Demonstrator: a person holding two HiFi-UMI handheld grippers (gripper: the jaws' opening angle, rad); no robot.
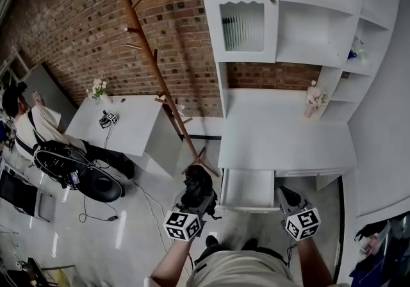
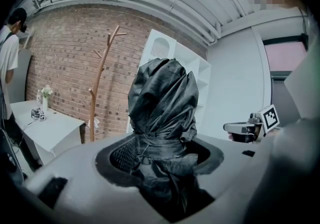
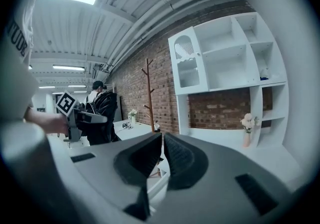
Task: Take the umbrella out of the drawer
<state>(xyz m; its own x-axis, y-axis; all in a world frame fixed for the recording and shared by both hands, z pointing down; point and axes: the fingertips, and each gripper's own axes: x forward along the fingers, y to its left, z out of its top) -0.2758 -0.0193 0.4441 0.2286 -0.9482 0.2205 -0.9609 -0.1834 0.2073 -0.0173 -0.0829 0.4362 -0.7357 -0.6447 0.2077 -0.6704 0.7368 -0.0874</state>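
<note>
A black folded umbrella (image 1: 198,179) sits between the jaws of my left gripper (image 1: 195,195), held up in the air left of the open white drawer (image 1: 247,189). In the left gripper view the umbrella (image 2: 162,100) stands upright and fills the middle, with the left gripper (image 2: 161,157) shut around its bound lower part. My right gripper (image 1: 289,198) hovers at the drawer's right front corner. Its pads (image 3: 176,157) stand almost together with nothing between them. From the right gripper view, the umbrella (image 3: 103,109) shows at the left.
A wooden coat rack (image 1: 163,90) leans between the white desk (image 1: 125,127) and the white shelf unit (image 1: 288,16). A flower vase (image 1: 313,98) stands on the cabinet top above the drawer. A person (image 1: 25,122) and black bags (image 1: 86,173) are at the left.
</note>
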